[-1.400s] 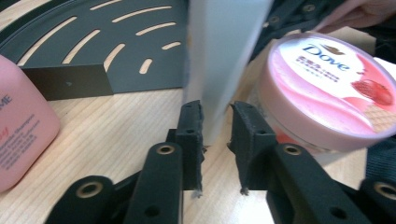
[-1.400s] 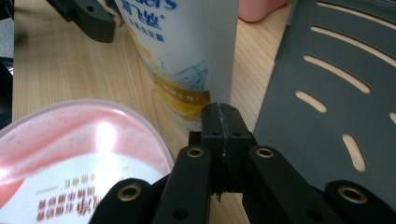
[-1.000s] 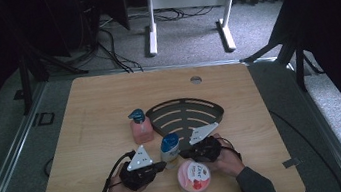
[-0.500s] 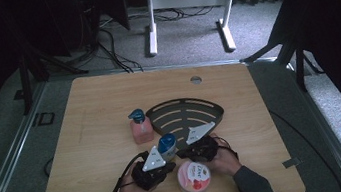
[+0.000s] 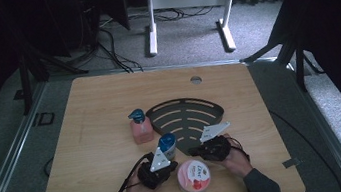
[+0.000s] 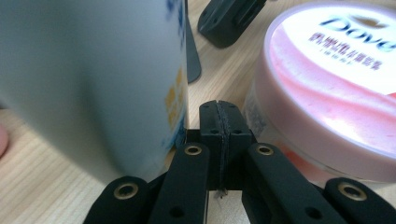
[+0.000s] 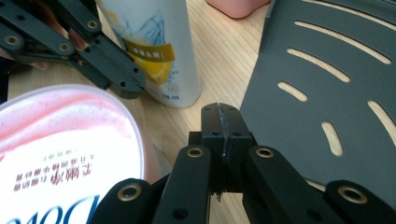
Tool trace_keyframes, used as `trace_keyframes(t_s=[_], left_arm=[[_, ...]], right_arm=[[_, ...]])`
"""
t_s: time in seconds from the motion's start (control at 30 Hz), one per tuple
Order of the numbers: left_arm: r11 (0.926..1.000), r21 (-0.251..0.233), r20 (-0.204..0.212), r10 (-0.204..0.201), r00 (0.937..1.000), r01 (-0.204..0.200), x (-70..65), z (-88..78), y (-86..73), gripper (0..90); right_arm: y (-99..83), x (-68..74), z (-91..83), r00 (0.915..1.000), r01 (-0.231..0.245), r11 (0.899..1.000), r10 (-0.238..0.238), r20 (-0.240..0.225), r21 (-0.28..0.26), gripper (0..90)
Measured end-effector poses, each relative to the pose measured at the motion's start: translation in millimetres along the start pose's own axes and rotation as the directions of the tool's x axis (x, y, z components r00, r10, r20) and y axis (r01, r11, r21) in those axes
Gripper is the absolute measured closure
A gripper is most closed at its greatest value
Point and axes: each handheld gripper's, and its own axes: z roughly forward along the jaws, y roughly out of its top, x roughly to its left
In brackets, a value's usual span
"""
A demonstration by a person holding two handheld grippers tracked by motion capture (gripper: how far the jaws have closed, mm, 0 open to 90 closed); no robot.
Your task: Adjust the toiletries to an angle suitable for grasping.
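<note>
Both my grippers' fingers pinched tight, empty: left gripper just beside bottle, right gripper near it. Jar sits between my hands, near table edge. Risk: left knuckle nudges bottle, tips it onto jar.

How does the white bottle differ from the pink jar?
The white bottle is tall and slim with a blue cap; the pink jar is low and wide with a flat printed lid. The bottle's label shows a lemon picture; the jar's lid reads Dove. Both stand upright on the table between the shut grippers.
</note>
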Motion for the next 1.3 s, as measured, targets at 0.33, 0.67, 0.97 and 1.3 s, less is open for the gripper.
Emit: trace_keyframes(t_s=[0.33, 0.67, 0.97, 1.3], left_arm=[[0.9993, -0.008, -0.055, -0.036, 0.9978, 0.036, 7.3, 2.6, -2.6, 89.8], [0.9955, -0.012, -0.110, -0.095, 0.9893, 0.094, 20.4, 1.1, -5.3, 89.8], [0.9997, -0.010, -0.078, -0.022, 0.9967, 0.021, 7.7, 15.3, 12.5, 89.6], [0.9984, 0.002, -0.146, -0.056, 0.9877, 0.057, 16.7, 26.7, 14.2, 89.7]], right_arm=[[-8.2, -3.2, -5.8, 0.9997, -0.020, 1.000, 0.020, 0.014, 0.006, 90.0], [-14.3, -5.2, -8.4, 0.9993, -0.032, 0.999, 0.032, 0.019, 0.015, 90.0], [-16.4, -5.7, -8.9, 0.9990, -0.038, 0.999, 0.038, 0.023, 0.014, 90.0], [-19.2, -8.7, -12.2, 0.9984, -0.050, 0.999, 0.050, 0.027, 0.006, 90.0]])
